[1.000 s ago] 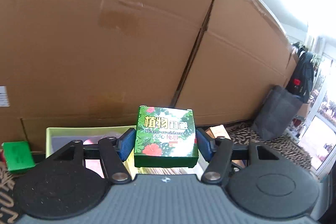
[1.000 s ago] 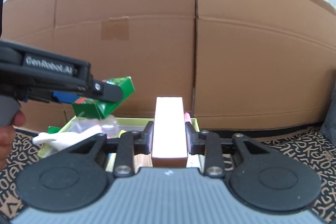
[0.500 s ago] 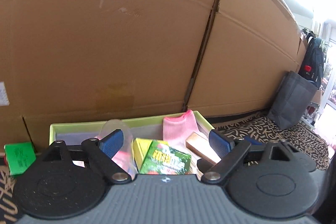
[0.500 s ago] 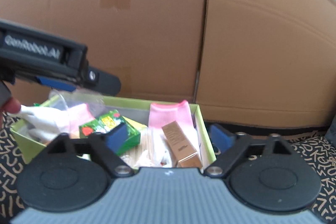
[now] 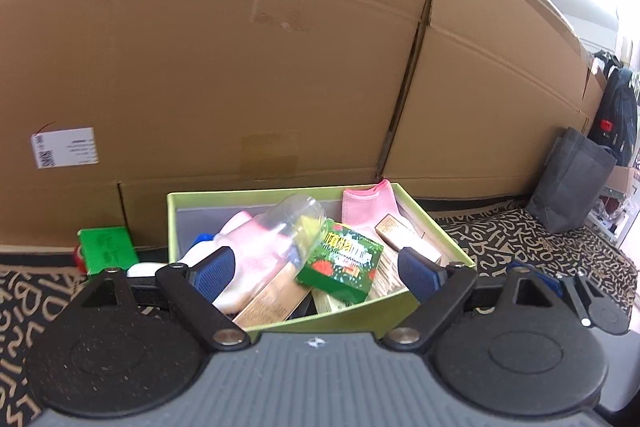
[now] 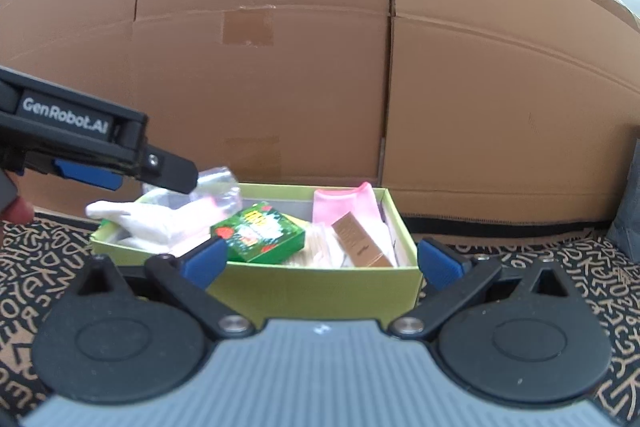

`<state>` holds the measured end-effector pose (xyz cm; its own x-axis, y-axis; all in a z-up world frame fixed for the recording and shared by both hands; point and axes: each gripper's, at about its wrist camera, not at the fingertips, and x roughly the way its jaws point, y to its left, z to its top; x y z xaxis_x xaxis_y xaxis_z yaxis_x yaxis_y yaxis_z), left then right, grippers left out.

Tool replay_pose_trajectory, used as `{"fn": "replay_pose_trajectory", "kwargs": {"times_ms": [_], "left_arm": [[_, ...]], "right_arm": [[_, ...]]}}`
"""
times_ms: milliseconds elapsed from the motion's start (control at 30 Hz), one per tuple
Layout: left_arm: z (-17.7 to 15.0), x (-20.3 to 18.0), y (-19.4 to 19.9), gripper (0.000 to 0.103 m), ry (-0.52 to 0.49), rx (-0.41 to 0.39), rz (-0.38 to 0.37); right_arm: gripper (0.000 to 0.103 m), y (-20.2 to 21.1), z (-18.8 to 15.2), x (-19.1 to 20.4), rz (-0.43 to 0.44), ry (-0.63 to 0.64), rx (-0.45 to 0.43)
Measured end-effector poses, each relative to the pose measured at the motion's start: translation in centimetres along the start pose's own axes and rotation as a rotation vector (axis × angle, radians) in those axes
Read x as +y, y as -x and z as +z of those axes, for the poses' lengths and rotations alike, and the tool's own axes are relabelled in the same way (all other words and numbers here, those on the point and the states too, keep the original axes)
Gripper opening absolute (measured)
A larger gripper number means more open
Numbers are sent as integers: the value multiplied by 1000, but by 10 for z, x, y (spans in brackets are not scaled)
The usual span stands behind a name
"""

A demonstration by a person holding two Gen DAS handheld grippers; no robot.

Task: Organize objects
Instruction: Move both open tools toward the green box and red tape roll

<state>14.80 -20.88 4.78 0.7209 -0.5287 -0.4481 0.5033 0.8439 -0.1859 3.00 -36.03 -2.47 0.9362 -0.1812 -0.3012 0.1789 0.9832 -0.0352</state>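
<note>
1. Lime-green box (image 5: 372,315) just ahead of both hand-held grippers, filled with items.
2. Left hand-held gripper (image 5: 316,269) and right hand-held gripper (image 6: 320,261): released, jaws just spread wide, nothing between pads.
3. Green floral carton (image 5: 340,261) lying tilted inside, between left pads.
4. Gold carton (image 6: 362,245) inside, beside pink sock (image 6: 346,205).

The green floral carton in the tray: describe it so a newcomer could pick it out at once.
Start at the lime-green tray on the patterned mat, in front of the big cardboard boxes. Near its middle, tilted on top of the pile, lies the green floral carton. Its neighbours are a pink sock, a clear plastic bottle and a plain brown carton; it alone has red flowers and yellow lettering.
</note>
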Motion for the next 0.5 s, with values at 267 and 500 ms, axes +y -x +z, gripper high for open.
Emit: {"fn": "replay_pose_trajectory", "kwargs": {"times_ms": [267,500], "left_arm": [[-13,16,29,91,31,-4,6],[-41,68,67,91,151,-22,65]], "right_arm": [[103,13,6,25,18,16,11],[103,25,6,64,88,47,11]]}}
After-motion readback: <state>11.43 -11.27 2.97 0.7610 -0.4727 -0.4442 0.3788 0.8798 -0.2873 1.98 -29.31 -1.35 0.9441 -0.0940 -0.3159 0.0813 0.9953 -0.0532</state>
